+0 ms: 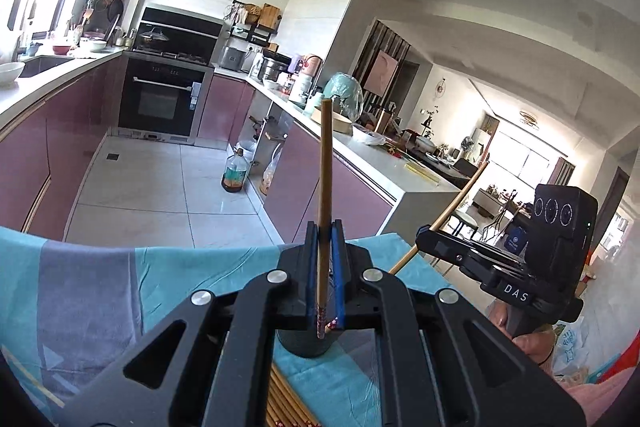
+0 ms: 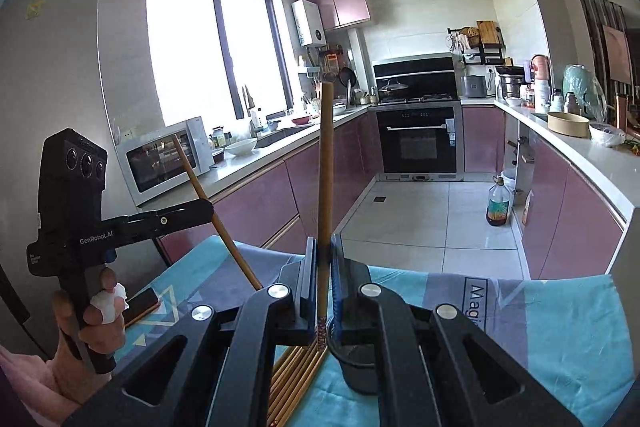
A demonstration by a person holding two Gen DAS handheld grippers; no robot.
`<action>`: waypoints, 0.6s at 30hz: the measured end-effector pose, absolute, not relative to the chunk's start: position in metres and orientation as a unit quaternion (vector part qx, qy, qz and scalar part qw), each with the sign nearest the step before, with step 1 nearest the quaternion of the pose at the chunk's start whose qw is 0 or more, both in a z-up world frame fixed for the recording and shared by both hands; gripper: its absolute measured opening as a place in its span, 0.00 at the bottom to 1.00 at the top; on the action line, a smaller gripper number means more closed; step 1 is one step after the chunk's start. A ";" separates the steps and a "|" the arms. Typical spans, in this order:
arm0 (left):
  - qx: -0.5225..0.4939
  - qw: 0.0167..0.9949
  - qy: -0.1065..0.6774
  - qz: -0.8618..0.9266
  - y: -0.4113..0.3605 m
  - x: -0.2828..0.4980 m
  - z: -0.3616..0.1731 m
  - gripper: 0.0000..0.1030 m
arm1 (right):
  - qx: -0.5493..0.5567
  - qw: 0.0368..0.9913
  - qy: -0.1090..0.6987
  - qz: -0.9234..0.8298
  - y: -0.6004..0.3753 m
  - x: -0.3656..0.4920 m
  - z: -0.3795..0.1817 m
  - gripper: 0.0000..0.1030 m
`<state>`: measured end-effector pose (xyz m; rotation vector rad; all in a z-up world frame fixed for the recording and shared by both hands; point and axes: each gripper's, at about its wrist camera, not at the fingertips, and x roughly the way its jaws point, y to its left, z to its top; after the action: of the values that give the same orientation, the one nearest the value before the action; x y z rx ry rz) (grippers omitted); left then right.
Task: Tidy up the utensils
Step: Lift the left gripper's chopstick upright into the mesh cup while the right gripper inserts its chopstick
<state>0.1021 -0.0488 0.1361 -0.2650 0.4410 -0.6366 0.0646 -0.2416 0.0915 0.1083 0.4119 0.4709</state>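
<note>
Pink-cabinet kitchen in the back, oven and window behind, with a teal cloth over the table up front.

Down to the actual job: sorting chopsticks into a dark cup. Got one brown chopstick pinched tight in the left gripper, jaws closed right onto it, standing pretty much upright with the patterned end pointing down, just over the cup. Same deal on the other side: second chopstick squeezed between the jaws of the right gripper, also upright, lower end close beside the cup's rim. Hard to say whether either tip is actually inside the cup or just hanging above it, since the gripper bodies block that bit.

Progress-wise, looks like early days. Can't spot anything standing in the cup apart from maybe those two tips, and can't see the bottom of it properly. Meanwhile, a whole pile of chopsticks lying flat on the cloth right next to the cup, side by side, none sorted yet.

So probably: two picked up, zero clearly dropped in, a good bundle left. Next up, presumably lining both tips over the opening and letting go. Narrow cup, long sticks, so some risk of tipping it or missing the rim.
</note>
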 end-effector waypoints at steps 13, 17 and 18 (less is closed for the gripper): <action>-0.059 0.909 0.279 -0.304 -0.119 0.157 0.112 0.07 | 0.033 0.947 0.256 0.189 -0.253 0.112 0.069 0.05; -0.038 0.901 0.307 -0.304 -0.128 0.170 0.086 0.07 | 0.026 0.936 0.295 0.189 -0.251 0.124 0.054 0.05; -0.035 0.899 0.312 -0.304 -0.130 0.172 0.082 0.07 | 0.025 0.934 0.303 0.188 -0.249 0.127 0.051 0.05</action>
<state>0.1724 -0.1303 0.0818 -0.0725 0.6459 -0.6295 0.1267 -0.2494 0.0515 0.0510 0.6206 0.3849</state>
